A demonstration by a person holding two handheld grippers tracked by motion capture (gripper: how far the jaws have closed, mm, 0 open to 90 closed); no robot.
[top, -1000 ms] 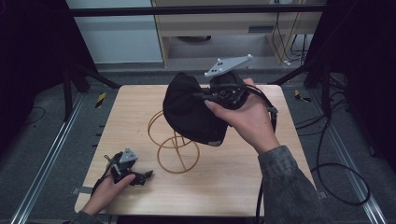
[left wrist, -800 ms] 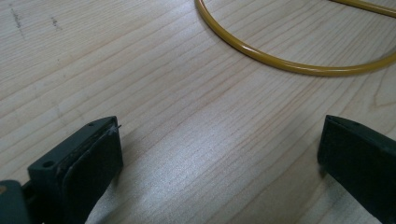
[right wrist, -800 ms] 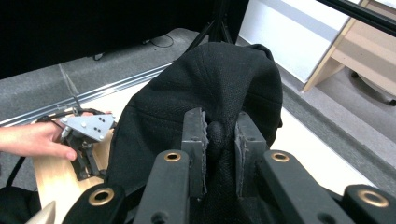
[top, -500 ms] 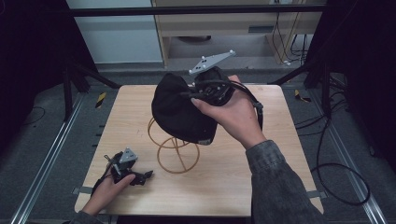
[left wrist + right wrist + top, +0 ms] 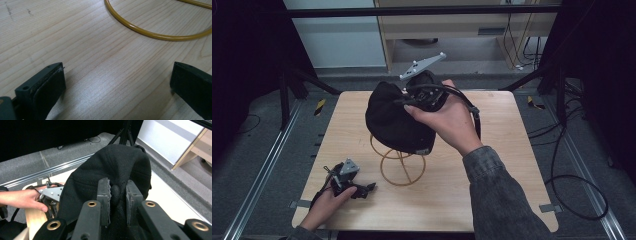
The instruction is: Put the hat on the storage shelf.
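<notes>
Black knit hat point(image 5: 397, 117) hangs over the yellow wire stand point(image 5: 399, 162), its lower edge just above the stand's top loop. Right tool point(image 5: 117, 195) is clamped on a fold of the hat's crown. Left tool point(image 5: 362, 189) rests on the worktop point(image 5: 512, 165) beside the stand's base ring, gaping wide, holding nothing.

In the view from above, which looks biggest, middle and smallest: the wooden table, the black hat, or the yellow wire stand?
1. Wooden table, by far the largest.
2. Black hat, held up nearer the camera, so it may look bigger than it is.
3. Yellow wire stand, partly hidden under the hat, so its rank is unsure.
</notes>
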